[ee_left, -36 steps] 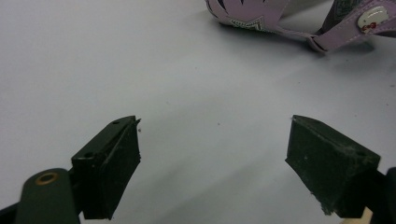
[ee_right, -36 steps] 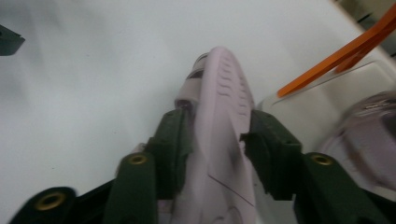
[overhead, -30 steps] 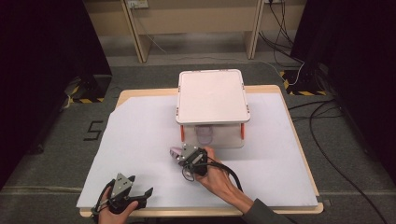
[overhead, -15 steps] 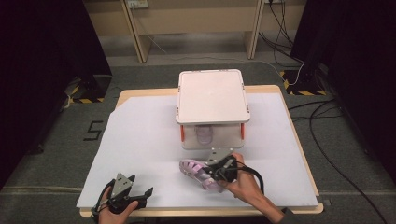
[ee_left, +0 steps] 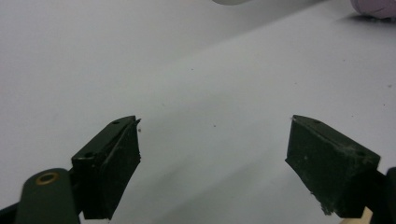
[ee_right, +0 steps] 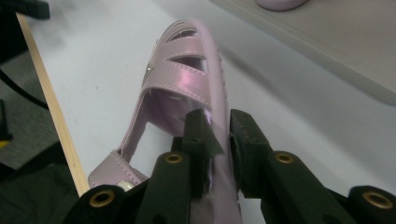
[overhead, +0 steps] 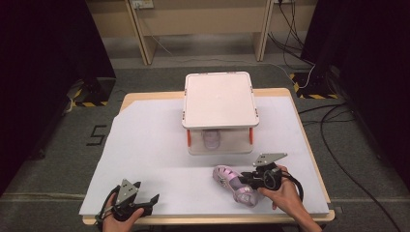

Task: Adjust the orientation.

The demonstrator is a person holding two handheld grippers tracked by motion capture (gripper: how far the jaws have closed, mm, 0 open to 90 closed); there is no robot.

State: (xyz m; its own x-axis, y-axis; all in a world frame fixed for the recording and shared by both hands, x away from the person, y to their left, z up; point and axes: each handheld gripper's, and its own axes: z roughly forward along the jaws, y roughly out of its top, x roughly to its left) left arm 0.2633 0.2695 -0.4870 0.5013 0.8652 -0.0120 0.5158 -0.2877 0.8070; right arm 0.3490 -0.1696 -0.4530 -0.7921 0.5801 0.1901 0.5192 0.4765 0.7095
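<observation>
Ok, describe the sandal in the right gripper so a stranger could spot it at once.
Start at the lidded white box on the table and come toward the near edge, a little right. The pink sandal lies there on the white sheet, its side pinched in the right gripper. A second pink shoe sits inside the box; this one is out in the open.

Right tongs (ee_right: 219, 135) pinch the pink sandal's (ee_right: 187, 79) side wall over white sheet (ee_right: 107, 51)

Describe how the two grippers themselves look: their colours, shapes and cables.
Both the left gripper and the right gripper are black, each topped by a grey three-cornered plate. Their fingers are blocky black wedges on arms with brass-coloured rivets. A black cable loops from the right gripper. No sleeves are visible at the hands.
</observation>
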